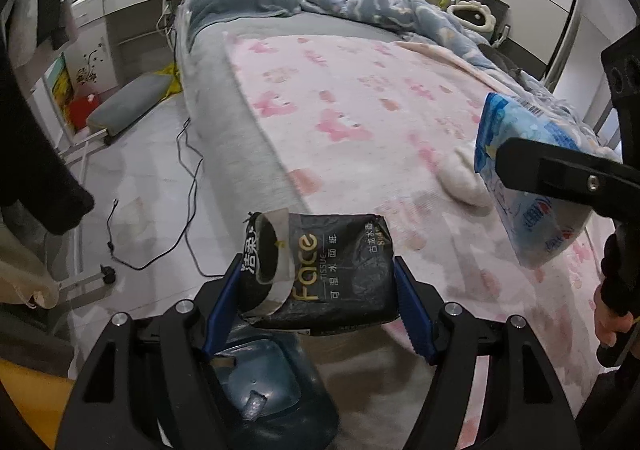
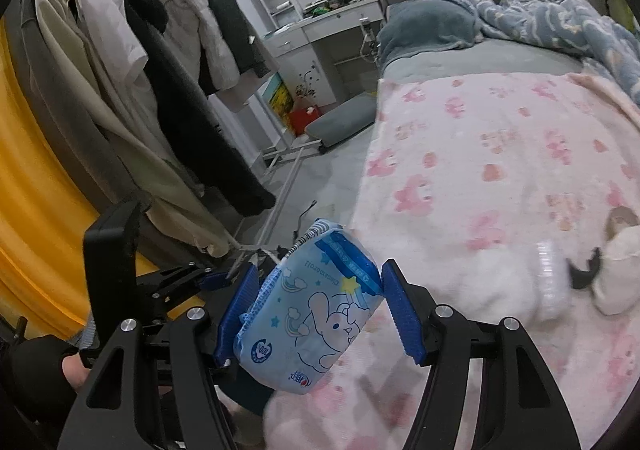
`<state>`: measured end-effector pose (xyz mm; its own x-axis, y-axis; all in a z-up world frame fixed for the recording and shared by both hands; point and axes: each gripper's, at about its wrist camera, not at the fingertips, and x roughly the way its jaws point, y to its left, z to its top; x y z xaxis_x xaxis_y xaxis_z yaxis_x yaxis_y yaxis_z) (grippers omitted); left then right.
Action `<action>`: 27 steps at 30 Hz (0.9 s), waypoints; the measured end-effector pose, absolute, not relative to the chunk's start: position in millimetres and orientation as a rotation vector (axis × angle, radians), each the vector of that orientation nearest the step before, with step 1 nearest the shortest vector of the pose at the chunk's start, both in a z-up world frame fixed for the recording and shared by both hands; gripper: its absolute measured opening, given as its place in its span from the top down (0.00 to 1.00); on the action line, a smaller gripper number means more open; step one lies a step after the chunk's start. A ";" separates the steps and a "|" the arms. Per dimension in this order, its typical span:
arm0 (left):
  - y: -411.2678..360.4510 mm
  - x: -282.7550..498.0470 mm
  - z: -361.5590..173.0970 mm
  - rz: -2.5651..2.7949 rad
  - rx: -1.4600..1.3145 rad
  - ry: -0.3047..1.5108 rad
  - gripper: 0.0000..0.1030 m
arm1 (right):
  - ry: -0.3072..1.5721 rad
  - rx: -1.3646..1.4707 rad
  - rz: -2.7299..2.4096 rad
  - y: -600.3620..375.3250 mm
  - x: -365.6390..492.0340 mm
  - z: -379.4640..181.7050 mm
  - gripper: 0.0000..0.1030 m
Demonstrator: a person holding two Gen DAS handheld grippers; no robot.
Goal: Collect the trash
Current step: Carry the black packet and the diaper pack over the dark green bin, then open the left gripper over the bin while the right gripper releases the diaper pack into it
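Note:
My left gripper [image 1: 316, 302] is shut on a black "Face" tissue pack [image 1: 332, 274] and holds it above a dark blue trash bin [image 1: 264, 390] that stands on the floor beside the bed. My right gripper [image 2: 316, 314] is shut on a light blue tissue pack with a cartoon rabbit [image 2: 312, 314], held over the bed's edge. That blue pack [image 1: 524, 186] and the right gripper's black frame also show at the right of the left wrist view. The left gripper's frame [image 2: 132, 270] shows at the left of the right wrist view.
A bed with a pink patterned blanket [image 1: 380, 122] fills the middle and right. A white crumpled item [image 1: 460, 178] and a clear plastic piece [image 2: 552, 282] lie on it. A black cable [image 1: 188, 186] trails on the floor. A rack of hanging clothes [image 2: 132, 90] stands at left.

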<state>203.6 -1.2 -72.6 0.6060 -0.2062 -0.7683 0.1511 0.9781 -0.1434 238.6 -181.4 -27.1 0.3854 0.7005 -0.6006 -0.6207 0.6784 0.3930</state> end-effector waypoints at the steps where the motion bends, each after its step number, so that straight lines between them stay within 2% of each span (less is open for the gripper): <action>1: 2.4 202.3 -74.6 -0.201 -0.064 0.903 0.29 | 0.823 0.099 0.850 -175.6 237.2 -27.1 0.37; 27: 92.6 157.6 -169.1 -0.100 -0.211 1.295 0.28 | 0.972 0.039 0.927 -67.3 209.8 -66.6 0.37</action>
<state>157.6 92.5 -169.1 0.2713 -0.1911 -0.9433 -0.0444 0.9766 -0.2106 209.8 -67.3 -66.6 0.2256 0.6884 -0.6894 -0.6560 0.6305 0.4149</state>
